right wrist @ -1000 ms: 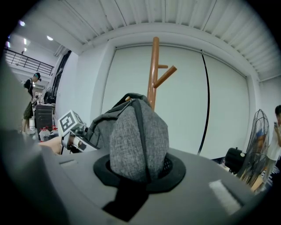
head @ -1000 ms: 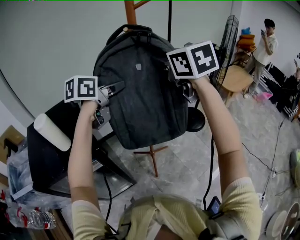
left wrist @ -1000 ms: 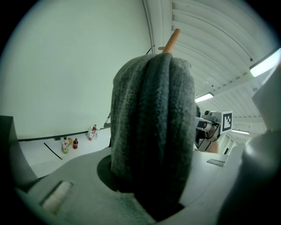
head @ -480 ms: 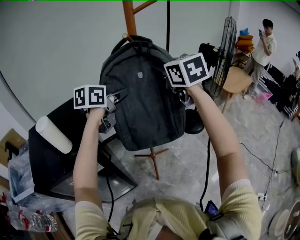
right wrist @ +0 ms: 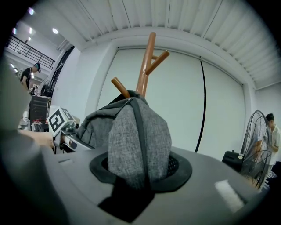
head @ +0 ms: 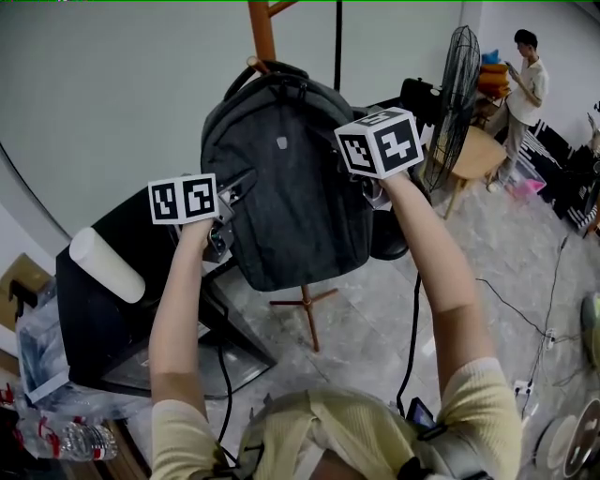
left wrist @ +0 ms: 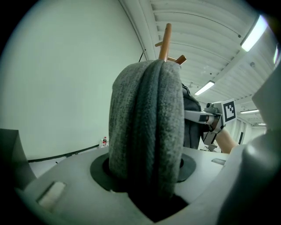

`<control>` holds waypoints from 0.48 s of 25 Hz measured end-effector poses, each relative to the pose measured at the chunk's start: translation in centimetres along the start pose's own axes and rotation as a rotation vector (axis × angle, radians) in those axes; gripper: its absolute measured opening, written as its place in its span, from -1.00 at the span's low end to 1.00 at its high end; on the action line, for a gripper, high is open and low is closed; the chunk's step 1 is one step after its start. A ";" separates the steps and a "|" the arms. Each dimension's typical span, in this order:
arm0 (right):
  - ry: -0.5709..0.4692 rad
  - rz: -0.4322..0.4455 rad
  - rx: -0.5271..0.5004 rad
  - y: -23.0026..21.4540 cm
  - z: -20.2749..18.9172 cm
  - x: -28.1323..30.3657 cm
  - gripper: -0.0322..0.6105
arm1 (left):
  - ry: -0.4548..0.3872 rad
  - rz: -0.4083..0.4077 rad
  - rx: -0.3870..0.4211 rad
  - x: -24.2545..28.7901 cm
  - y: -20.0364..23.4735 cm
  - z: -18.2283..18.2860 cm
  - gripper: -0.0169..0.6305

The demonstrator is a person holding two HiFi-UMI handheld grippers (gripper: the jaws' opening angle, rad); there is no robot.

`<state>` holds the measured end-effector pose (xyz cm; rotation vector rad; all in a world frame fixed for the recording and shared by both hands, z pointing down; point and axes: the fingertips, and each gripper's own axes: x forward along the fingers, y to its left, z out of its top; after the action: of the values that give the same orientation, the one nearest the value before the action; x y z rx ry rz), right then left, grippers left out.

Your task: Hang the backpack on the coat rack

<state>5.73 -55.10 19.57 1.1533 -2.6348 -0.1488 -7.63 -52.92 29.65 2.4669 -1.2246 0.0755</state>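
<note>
The dark grey backpack (head: 281, 187) hangs by its top handle from a peg of the wooden coat rack (head: 261, 28). My left gripper (head: 236, 185) is at the bag's left side and my right gripper (head: 364, 187) at its right side. Both have just been opening. A fold of the bag's fabric (left wrist: 147, 127) still stands between the left jaws, and another fold (right wrist: 138, 140) between the right jaws, loose rather than pinched. The rack's pole and pegs (right wrist: 147, 66) rise behind the bag. In the left gripper view the right gripper (left wrist: 206, 116) shows beyond the bag.
The rack's legs (head: 305, 305) spread on the tiled floor under the bag. A black unit (head: 84, 319) with a white roll (head: 105, 265) stands at the left. A standing fan (head: 455, 84) is at the right, with a person (head: 525, 75) further back. A cable (head: 412, 328) runs down by my right arm.
The bag has settled lower on the rack, with its handle over the peg. Both hands have come down slightly with it. The folds in the jaws look looser.
</note>
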 end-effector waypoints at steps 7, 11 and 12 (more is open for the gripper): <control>-0.016 -0.048 -0.028 -0.3 -0.2 -0.2 -0.31 | -0.060 0.088 0.074 -0.2 1.0 0.3 -0.10; -0.039 -0.110 -0.070 -0.8 -0.1 -0.3 -0.19 | -0.097 0.211 0.171 -1.2 1.6 1.0 0.10; -0.046 -0.125 -0.078 -0.9 -0.2 -0.4 -0.16 | -0.108 0.245 0.200 -1.5 1.7 1.2 0.15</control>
<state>6.67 -55.44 19.47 1.3031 -2.5706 -0.3022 -10.00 -53.14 28.77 2.5005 -1.6347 0.1384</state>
